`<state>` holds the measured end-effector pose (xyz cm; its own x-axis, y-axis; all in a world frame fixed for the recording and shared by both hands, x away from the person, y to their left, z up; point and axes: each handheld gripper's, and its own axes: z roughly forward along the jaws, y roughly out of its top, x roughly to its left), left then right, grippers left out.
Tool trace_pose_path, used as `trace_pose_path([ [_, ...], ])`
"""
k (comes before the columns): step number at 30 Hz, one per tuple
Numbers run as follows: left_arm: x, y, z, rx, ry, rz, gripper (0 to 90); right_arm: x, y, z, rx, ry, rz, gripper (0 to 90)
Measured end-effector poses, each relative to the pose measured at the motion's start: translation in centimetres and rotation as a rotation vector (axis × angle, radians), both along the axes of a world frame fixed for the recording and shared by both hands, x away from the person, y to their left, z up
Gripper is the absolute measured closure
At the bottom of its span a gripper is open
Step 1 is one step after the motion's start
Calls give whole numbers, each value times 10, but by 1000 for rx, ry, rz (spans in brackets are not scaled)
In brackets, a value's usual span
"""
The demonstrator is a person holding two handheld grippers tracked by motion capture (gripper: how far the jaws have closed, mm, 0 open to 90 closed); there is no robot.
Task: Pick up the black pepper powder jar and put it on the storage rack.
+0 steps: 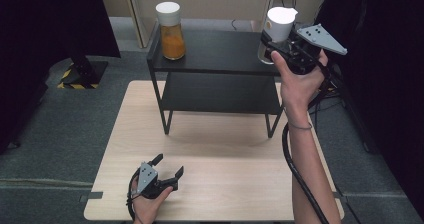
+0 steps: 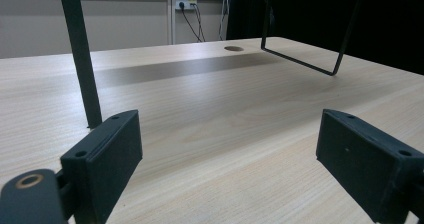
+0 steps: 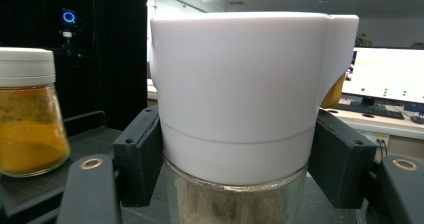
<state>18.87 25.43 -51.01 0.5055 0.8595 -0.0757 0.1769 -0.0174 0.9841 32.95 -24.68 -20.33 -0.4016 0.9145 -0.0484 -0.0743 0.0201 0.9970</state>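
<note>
The right hand-held gripper (image 1: 272,48) is holding a glass jar with a white lid (image 1: 278,32) at the right end of the black shelf's (image 1: 215,54) top level. In the right gripper view, its two black jaws are pressing on both sides of the lid (image 3: 240,94), just above the glass. Something pale and grainy is sitting inside the glass. I cannot tell if the jar is touching the shelf or hanging just above it.

A second jar (image 1: 170,30) is standing well apart on the left end of the same level. It has a white lid too and is full of orange powder (image 3: 30,144). No label or writing is showing on either jar.

The black shelf is standing on the back part of the light wooden desk (image 1: 215,184). Its thin metal legs (image 2: 80,54) are rising up in front of the left hand-held gripper (image 1: 166,169).

The left hand-held gripper is resting low on the front of the desk, with its jaws spread wide and nothing between them. A small round hole (image 2: 233,48) is sitting in the desk top farther back.

A lit computer screen (image 3: 385,76) is glowing behind the held jar.
</note>
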Motion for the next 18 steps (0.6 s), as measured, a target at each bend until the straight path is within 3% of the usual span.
trace_pose_path([
  [18,0,0,0,3,-2,-2,104,24,5,7,5,37,-46,308],
])
